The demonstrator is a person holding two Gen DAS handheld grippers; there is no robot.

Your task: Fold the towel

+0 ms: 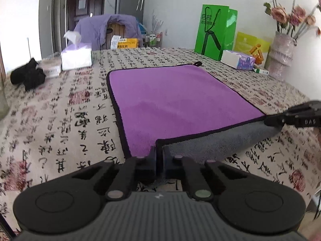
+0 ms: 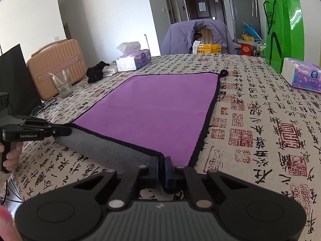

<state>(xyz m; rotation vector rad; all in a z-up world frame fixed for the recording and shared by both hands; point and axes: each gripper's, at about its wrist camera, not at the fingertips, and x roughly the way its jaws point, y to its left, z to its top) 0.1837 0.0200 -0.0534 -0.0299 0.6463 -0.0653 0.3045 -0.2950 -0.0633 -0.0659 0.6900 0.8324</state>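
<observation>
A purple towel (image 1: 176,98) with a black hem and grey underside lies on the calligraphy-print tablecloth; it also shows in the right wrist view (image 2: 152,112). Its near edge is lifted, so a grey strip (image 1: 216,140) shows below the hem. My left gripper (image 1: 159,156) is shut on the towel's near left corner. My right gripper (image 2: 161,162) is shut on the near right corner. The right gripper also shows in the left wrist view (image 1: 268,120), and the left gripper in the right wrist view (image 2: 68,130). A black hanging loop (image 2: 224,73) sits at the far right corner.
Tissue packs (image 1: 76,57) (image 2: 303,76), a green bag (image 1: 216,30), a flower vase (image 1: 280,50) and a black cloth bundle (image 1: 28,76) stand round the table's far edge. A glass (image 2: 61,83) and spectacles (image 2: 44,106) are at the left. A chair with a purple jacket (image 2: 198,36) stands behind.
</observation>
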